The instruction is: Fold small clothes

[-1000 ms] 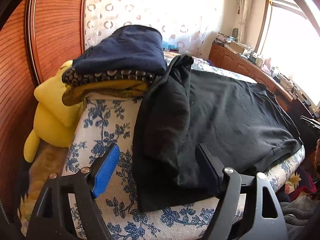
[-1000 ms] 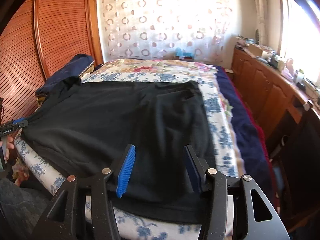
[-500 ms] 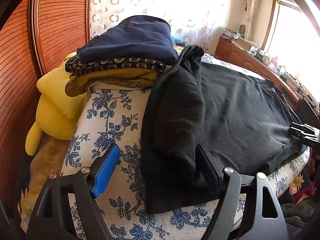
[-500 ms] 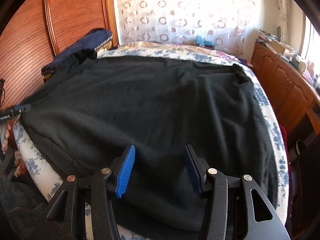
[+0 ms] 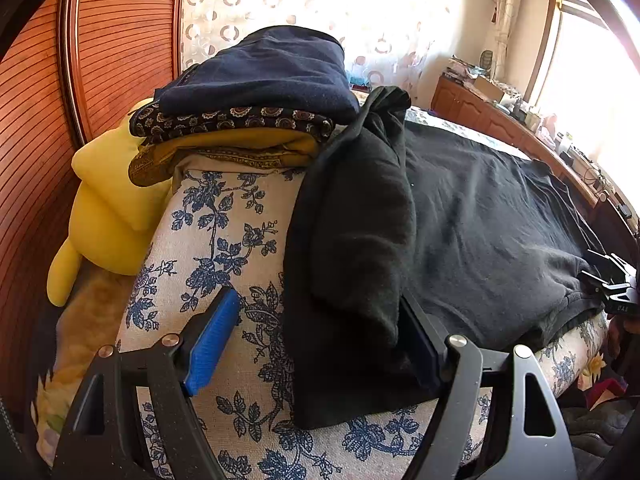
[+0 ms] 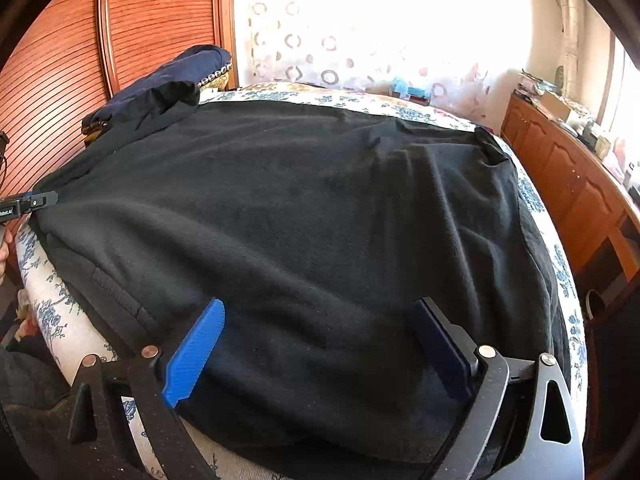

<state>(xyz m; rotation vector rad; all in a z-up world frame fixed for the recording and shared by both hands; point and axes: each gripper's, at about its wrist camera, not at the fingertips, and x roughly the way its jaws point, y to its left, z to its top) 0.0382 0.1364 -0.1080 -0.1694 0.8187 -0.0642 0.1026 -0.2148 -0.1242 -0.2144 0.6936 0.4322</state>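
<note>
**Now: black top spread on the bed, both grippers at its near edge**

Now the black top [image 6: 320, 220] lies spread flat across the bed [image 5: 224, 232], which has a blue-flowered cover. One sleeve is folded over along the garment's left side and runs up toward a stack of folded clothes [image 5: 256, 96] at the far left corner of the bed; the sleeve's upper end leans against that stack. A yellow cushion [image 5: 108, 216] sits beside the stack, against the wooden slatted wall [image 5: 44, 128].

The left gripper [image 5: 316, 344] hovers at the near end of the folded sleeve. Its fingers stand wide, one over the flowered cover, the other at the sleeve's right edge; they press on nothing.

The right gripper [image 6: 320, 352] is low over the top's near hem. Its fingers are opening, and black cloth lies between them without being pinched.

A wooden dresser [image 6: 568, 184] runs along the right wall.
</note>
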